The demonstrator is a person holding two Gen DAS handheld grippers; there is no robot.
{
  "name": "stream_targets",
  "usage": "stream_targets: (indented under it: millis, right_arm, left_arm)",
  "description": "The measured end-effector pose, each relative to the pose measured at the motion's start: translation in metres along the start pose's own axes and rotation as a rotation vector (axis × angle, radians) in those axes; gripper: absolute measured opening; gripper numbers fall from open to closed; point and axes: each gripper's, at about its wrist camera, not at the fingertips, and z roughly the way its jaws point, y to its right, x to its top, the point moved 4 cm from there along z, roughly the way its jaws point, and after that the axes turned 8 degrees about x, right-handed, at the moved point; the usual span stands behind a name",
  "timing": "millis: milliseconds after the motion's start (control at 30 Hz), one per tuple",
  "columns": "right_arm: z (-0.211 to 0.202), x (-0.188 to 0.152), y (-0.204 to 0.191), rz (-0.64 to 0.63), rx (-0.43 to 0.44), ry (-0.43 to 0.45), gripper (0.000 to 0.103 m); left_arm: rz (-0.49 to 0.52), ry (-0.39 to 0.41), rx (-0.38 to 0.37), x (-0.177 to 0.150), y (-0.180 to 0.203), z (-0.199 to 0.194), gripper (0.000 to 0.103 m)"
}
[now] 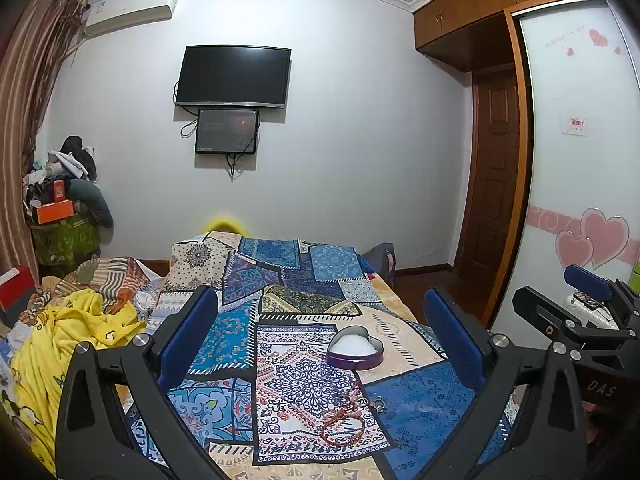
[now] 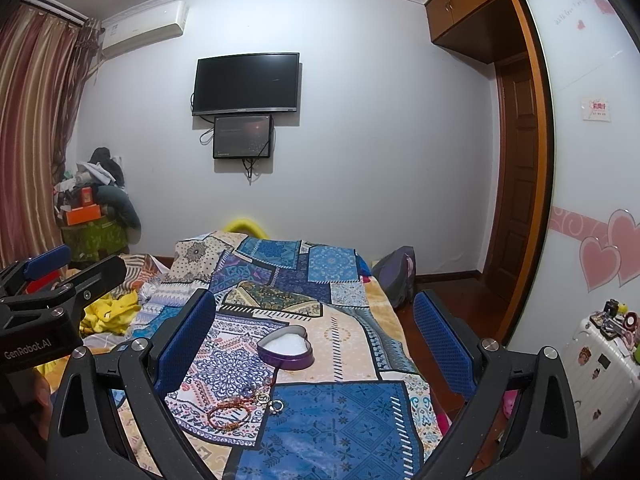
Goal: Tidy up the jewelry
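Observation:
A purple heart-shaped jewelry box (image 1: 355, 348) with white lining lies open on the patterned bedspread (image 1: 288, 280); it also shows in the right wrist view (image 2: 287, 347). In front of it lie a red-gold bracelet (image 1: 342, 427) and small rings (image 1: 379, 403), seen too in the right wrist view as the bracelet (image 2: 229, 414) and rings (image 2: 276, 406). My left gripper (image 1: 320, 336) is open and empty, held above the bed short of the jewelry. My right gripper (image 2: 316, 340) is open and empty beside it.
A crumpled yellow blanket (image 1: 68, 336) lies on the bed's left. The bed's right edge drops to a wooden floor (image 2: 436, 296). A white suitcase (image 2: 600, 368) with small items stands at the right by the wardrobe door. A TV (image 1: 234, 76) hangs on the far wall.

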Motion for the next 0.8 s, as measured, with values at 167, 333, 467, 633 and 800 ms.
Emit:
stream_targets:
  millis: [167, 333, 467, 633, 800]
  right_arm:
    - [-0.0012, 0.0011, -0.0033, 0.001, 0.0, 0.002, 0.099]
    - [-0.0019, 0.0016, -0.0039, 0.002, 0.0, 0.002, 0.099]
    - [-0.0015, 0.0023, -0.0035, 0.001, 0.001, 0.001, 0.099]
    - [-0.001, 0.0024, -0.0028, 0.002, 0.0, 0.0, 0.099]
    - [-0.0024, 0.0042, -0.0019, 0.003, 0.001, 0.0, 0.099]
  left_arm:
    - [0.0, 0.0, -0.001, 0.0004, -0.0003, 0.0, 0.103]
    - [0.0, -0.001, 0.0, 0.0004, -0.0004, 0.0001, 0.103]
    - [0.0, 0.002, 0.006, -0.0005, -0.0005, 0.0001, 0.103]
    - [-0.002, -0.002, 0.003, -0.0009, 0.0001, 0.0015, 0.103]
    - [-0.002, -0.006, 0.003, -0.0006, 0.0008, 0.0024, 0.103]
